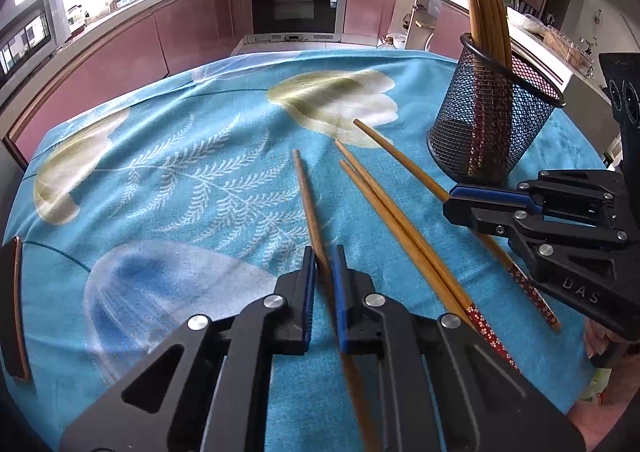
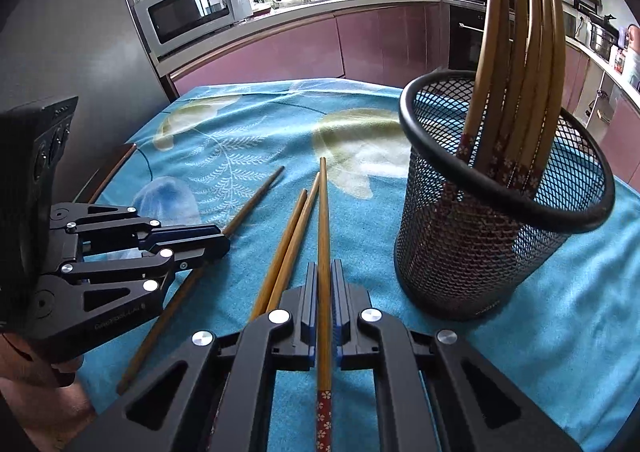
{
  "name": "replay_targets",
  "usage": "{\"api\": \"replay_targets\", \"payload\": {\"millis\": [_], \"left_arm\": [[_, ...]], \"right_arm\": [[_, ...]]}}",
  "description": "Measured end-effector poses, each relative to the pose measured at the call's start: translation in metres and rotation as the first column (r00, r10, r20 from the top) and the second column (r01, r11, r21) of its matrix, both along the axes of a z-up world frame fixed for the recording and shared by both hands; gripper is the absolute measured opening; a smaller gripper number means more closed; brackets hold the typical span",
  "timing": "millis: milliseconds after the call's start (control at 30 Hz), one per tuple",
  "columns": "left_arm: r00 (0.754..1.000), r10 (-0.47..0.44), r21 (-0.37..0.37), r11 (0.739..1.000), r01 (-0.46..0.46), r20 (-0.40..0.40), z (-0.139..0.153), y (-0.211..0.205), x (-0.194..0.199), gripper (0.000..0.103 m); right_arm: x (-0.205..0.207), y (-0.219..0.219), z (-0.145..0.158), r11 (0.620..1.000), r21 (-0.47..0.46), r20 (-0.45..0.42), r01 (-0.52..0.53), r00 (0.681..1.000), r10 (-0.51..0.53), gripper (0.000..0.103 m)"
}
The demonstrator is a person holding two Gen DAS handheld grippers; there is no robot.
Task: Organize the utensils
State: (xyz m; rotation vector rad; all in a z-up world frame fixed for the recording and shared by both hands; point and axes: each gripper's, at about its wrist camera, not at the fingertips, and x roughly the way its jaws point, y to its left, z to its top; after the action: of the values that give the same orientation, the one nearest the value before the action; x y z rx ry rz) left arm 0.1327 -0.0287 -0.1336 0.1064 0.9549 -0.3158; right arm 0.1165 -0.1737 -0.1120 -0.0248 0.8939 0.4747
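My left gripper (image 1: 324,254) is shut on a plain brown chopstick (image 1: 306,192) that lies on the blue floral tablecloth (image 1: 180,180). In the right wrist view the same gripper (image 2: 224,239) pinches that chopstick (image 2: 256,194) from the left. My right gripper (image 2: 324,270) is shut on a chopstick with a red flowered end (image 2: 323,212). From the left wrist view, this gripper (image 1: 449,208) sits at the right over that stick (image 1: 400,158). Two more chopsticks (image 1: 384,204) lie side by side between the grippers (image 2: 290,240). A black mesh cup (image 2: 500,252) holds several upright chopsticks (image 2: 516,64).
The mesh cup (image 1: 486,124) stands at the table's far right, close to my right gripper. A wooden chair back (image 1: 16,308) rises at the left table edge. Beyond are pink cabinets, an oven (image 1: 298,2) and a microwave (image 2: 192,10). A hand (image 2: 36,380) shows at the lower left.
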Motion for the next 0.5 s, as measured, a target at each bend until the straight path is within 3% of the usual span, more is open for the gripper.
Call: {"api": "replay_targets", "payload": {"millis": [500], "left_arm": [[0.995,-0.038,-0.14,0.989,0.05,0.091,0.057,0.016,-0.023,0.007]], "right_arm": [[-0.041,-0.027,0.06,0.988,0.146,0.168,-0.052,0.985,0.027,0.005]]}}
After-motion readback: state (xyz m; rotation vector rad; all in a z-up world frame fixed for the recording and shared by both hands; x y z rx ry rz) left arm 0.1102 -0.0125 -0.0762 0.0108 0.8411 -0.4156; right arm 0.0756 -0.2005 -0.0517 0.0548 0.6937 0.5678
